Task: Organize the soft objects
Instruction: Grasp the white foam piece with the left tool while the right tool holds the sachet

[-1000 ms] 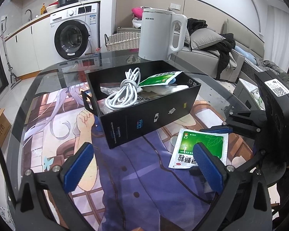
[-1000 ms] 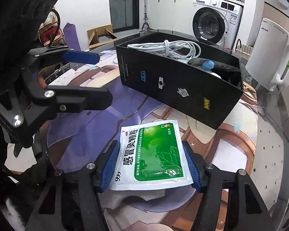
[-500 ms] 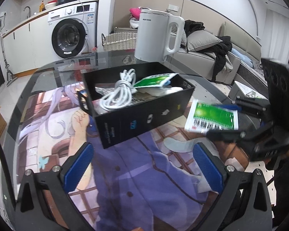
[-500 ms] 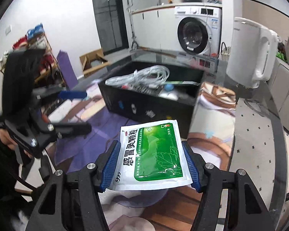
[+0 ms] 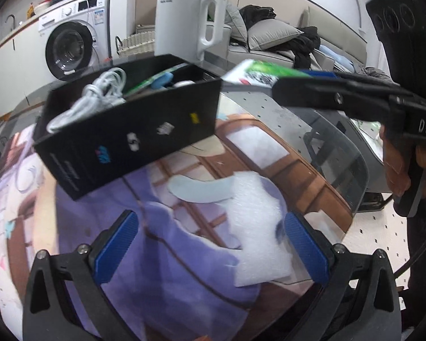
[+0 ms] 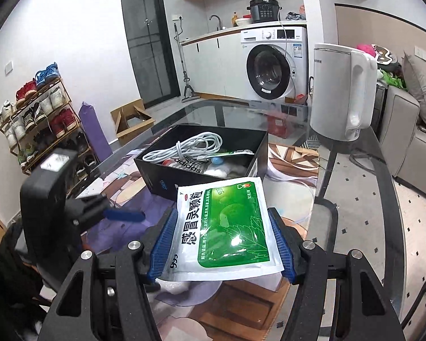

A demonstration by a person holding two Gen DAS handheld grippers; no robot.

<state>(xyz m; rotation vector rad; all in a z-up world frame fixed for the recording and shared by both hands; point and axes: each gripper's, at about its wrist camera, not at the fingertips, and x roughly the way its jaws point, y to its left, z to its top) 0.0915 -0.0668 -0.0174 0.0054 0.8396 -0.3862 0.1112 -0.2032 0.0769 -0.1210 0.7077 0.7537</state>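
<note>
My right gripper (image 6: 223,244) is shut on a green and white medicine sachet (image 6: 223,227) and holds it in the air, just short of the near right corner of the black box (image 6: 201,159). The left wrist view shows the sachet (image 5: 252,72) edge-on beside the box (image 5: 133,130). The box holds a coiled white cable (image 6: 190,147), another green sachet and a blue and white item. My left gripper (image 5: 213,247) is open and empty, low over a white foam sheet (image 5: 255,227) on the table.
A white electric kettle (image 6: 340,93) stands behind the box on the glass table (image 6: 355,199), which has an anime-print mat (image 5: 184,255). A washing machine, a shoe rack and a sofa stand around the table.
My right gripper lifted the sachet off the table and carried it up beside the box's right end. My left gripper swung right and now looks down at the foam sheet.
</note>
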